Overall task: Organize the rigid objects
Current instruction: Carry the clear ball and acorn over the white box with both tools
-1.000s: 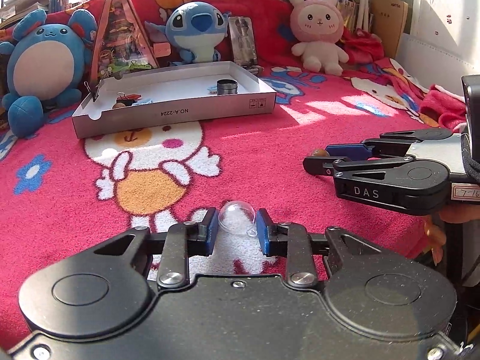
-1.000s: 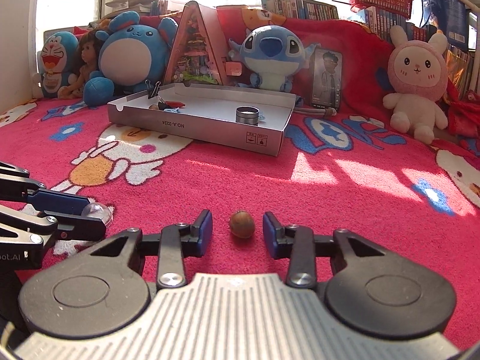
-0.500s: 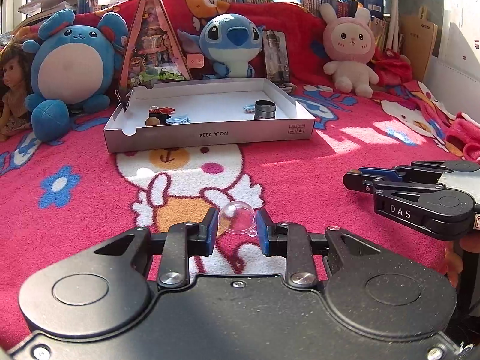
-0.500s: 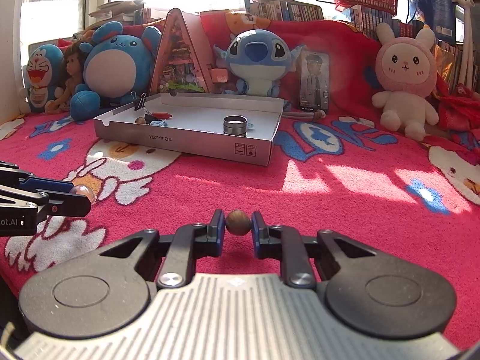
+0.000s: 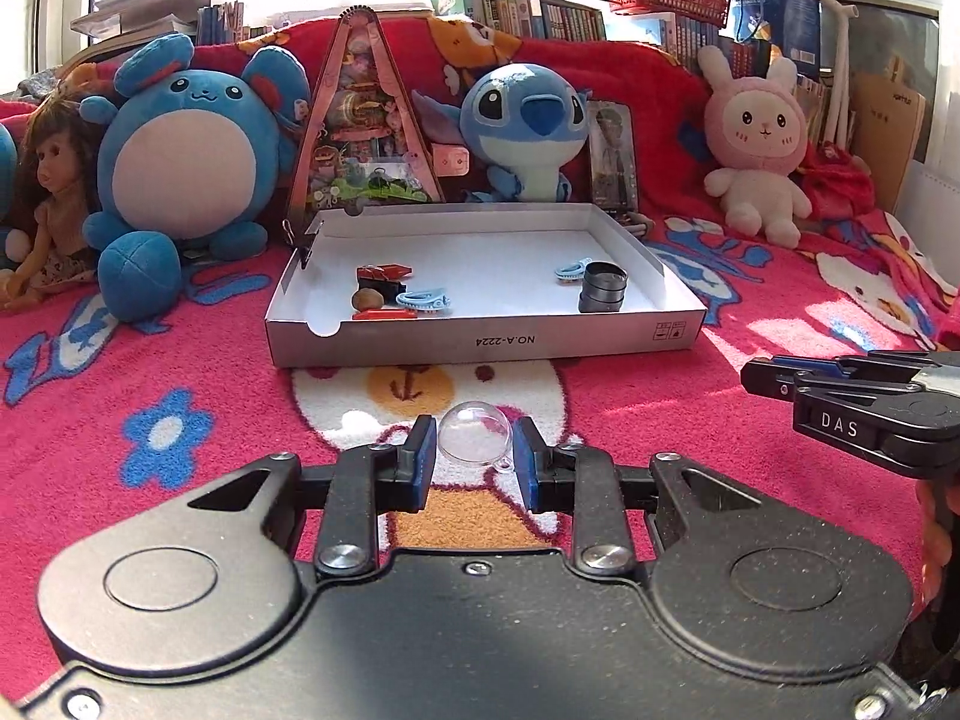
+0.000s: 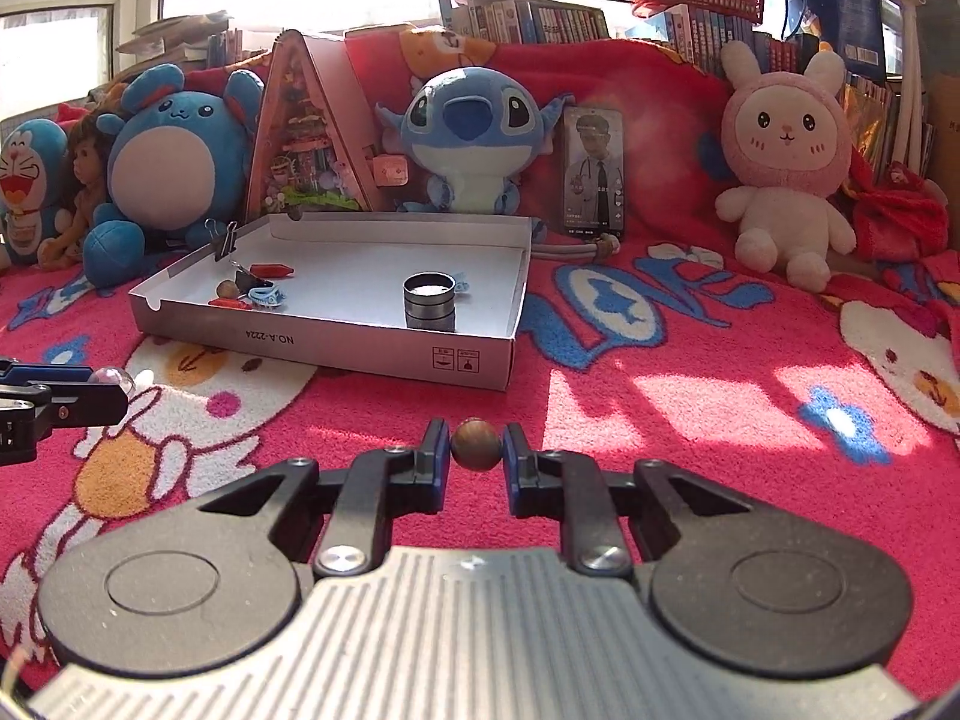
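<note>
At the bottom middle of the left wrist view, the left claw (image 5: 474, 462) is clamped on a clear plastic ball (image 5: 474, 440), pads on both sides. Same spot in the right wrist view, the right claw (image 6: 476, 462) is squeezing a small brown ball (image 6: 476, 443). Both hang over the red blanket (image 6: 690, 420), short of the box (image 5: 480, 343) in the middle of the frame, which already holds a stack of metal rings (image 6: 429, 302), some blue clips (image 5: 422, 300) and red bits on its left side. Plush toys (image 6: 474, 138) line up behind. My worry: both balls are smooth and round, so a slightly off-centre pinch could squirt one out onto the fuzzy blanket. And dropped from height, either could bounce or roll around inside the box.
</note>
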The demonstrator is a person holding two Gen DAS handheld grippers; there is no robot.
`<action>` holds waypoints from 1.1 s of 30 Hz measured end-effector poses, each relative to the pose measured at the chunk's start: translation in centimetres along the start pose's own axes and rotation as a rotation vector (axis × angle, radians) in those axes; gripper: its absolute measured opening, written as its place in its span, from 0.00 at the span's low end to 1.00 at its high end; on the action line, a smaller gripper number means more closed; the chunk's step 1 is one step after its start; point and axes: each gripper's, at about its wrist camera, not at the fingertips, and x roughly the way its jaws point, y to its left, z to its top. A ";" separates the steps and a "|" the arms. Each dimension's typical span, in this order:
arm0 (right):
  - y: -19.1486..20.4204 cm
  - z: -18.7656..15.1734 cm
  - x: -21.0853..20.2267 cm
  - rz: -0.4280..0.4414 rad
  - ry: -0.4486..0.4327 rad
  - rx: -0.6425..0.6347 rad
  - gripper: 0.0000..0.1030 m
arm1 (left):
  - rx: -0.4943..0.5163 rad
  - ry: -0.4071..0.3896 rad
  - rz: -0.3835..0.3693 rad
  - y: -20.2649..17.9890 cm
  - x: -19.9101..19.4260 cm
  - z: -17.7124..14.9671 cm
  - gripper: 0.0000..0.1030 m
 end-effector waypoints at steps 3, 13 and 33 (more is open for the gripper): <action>0.0 0.7 0.5 0.006 -0.001 0.018 0.23 | -0.003 -0.012 0.012 0.5 0.3 0.8 0.25; 0.4 3.4 1.7 0.020 -0.024 0.034 0.23 | -0.052 -0.022 0.022 2.5 2.3 3.6 0.25; -0.7 10.2 7.0 0.056 0.037 0.147 0.23 | -0.129 0.071 -0.020 5.4 9.9 11.0 0.25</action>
